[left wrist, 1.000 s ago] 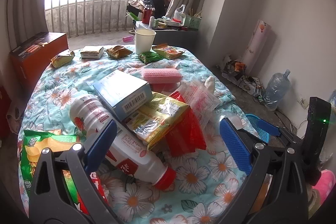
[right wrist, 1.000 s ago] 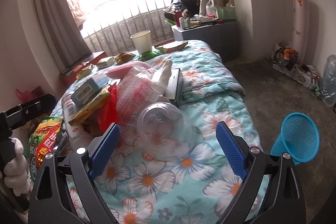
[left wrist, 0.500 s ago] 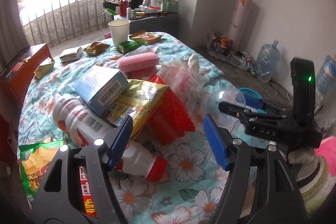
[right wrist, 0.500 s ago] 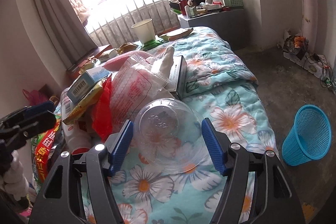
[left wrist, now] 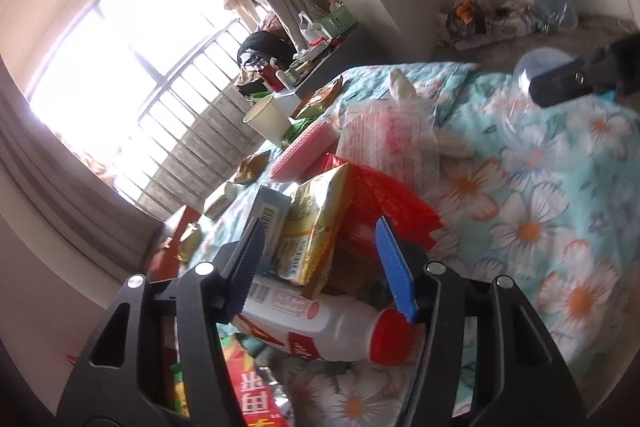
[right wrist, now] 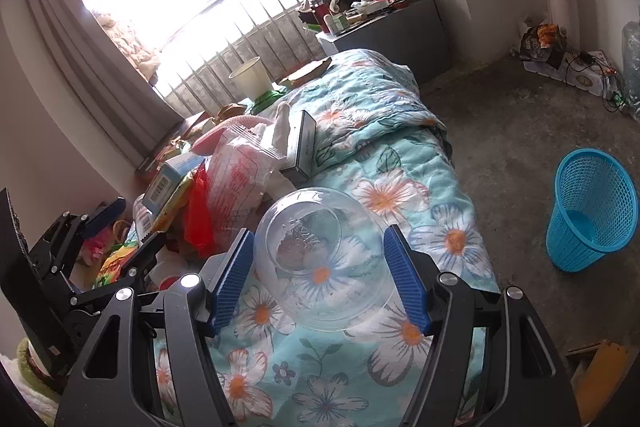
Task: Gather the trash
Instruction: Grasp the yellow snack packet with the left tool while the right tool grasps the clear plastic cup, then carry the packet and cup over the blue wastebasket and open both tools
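Trash is piled on a bed's floral quilt [right wrist: 400,155]. My right gripper [right wrist: 318,279] is shut on a clear plastic bowl [right wrist: 320,259] lying upside down on the quilt, a blue pad against each side. My left gripper [left wrist: 322,265] is rolled over and low above the pile, and its jaws are closing. A yellow snack packet [left wrist: 316,227] and a white bottle with a red cap [left wrist: 320,319] lie between the pads, which do not press on either. In the right wrist view the left gripper [right wrist: 128,227] is at the left, by the pile. A red wrapper [left wrist: 396,199] lies beside the packet.
A blue mesh bin [right wrist: 592,215] stands on the concrete floor right of the bed. A paper cup [right wrist: 250,79], a blue carton [right wrist: 168,179], a pink packet [left wrist: 304,151] and a clear printed bag [right wrist: 240,179] lie further up the bed. A cluttered grey cabinet [right wrist: 400,27] stands by the window.
My left gripper has rolled, dropped toward the packet and bottle, and narrowed its jaws. My right gripper has moved forward and closed around the clear bowl.
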A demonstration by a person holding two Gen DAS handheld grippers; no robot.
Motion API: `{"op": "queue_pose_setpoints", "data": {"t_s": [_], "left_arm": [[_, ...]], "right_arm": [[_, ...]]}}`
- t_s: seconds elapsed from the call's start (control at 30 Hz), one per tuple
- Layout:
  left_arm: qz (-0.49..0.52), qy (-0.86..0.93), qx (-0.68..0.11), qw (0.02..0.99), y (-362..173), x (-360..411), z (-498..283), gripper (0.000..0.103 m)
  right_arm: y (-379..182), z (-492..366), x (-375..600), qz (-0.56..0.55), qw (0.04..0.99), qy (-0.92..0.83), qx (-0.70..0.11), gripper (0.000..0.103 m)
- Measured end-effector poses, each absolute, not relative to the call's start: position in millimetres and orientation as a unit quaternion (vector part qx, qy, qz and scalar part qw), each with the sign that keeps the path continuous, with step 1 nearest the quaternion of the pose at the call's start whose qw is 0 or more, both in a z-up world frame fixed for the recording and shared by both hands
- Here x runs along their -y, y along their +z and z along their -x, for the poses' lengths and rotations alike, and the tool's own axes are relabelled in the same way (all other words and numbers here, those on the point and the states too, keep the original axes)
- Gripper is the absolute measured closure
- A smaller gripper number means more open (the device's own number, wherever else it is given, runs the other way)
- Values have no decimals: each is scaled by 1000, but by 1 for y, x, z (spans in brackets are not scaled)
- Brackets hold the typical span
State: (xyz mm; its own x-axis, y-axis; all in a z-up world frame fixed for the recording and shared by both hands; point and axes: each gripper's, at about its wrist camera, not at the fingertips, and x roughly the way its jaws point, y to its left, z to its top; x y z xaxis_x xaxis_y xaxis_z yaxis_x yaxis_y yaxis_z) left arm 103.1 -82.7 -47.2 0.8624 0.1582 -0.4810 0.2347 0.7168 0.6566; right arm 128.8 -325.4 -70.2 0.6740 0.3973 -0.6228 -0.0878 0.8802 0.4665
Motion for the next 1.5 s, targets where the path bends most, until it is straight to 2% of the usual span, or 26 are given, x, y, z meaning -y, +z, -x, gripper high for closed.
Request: {"op": "queue_pose_setpoints", "data": {"t_s": [0.17,0.4,0.67,1.03,1.27,1.5], "left_arm": [[-440,17,-266,858,-66,79,-114,60],[-466,40,-265,843,-68,79,-124,89],[-447,37,-224,865,-30,82,-100,93],[-290,24,-199,936,53,41,-73,93],[-204,-15,-190,960,74,30,-60,93],[-193,-45,-197,960,79,42,-53,93]], "right_arm": [[-71,-131,322,-204,890,141,-381,38],[-73,-132,321,-205,889,137,-386,38],[-68,-128,314,-198,893,141,-378,38],[-52,-111,308,-202,899,143,-361,38],[-38,-97,303,-195,907,130,-350,38],[-27,-80,312,-209,914,124,-327,38]]}}
